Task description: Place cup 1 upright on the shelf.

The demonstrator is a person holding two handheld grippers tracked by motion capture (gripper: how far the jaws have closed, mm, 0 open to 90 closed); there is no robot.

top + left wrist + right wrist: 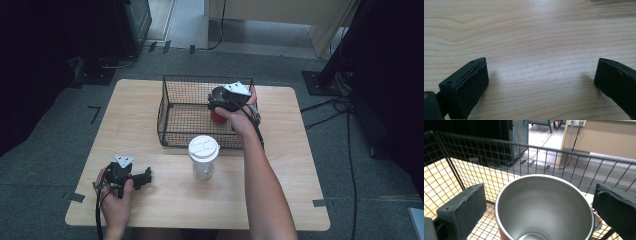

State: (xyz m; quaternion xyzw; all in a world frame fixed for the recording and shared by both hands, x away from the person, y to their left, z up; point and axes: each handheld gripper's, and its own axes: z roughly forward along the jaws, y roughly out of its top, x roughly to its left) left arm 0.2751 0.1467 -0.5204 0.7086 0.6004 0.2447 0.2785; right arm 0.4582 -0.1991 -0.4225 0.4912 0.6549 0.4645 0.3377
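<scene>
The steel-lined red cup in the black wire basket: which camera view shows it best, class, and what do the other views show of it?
The right gripper view: the steel-lined red cup sits close, its open mouth between the right gripper's parted jaws. The high view gives a small red patch under that gripper in the black wire basket. The left gripper view looks at bare tabletop.

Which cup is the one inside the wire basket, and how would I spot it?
Look at the wooden table, then at the black wire basket at its far side. The cup stands upright inside, by the right gripper: red outside, shiny bare metal inside, open on top. The clear cup outside the basket has a white lid.
</scene>
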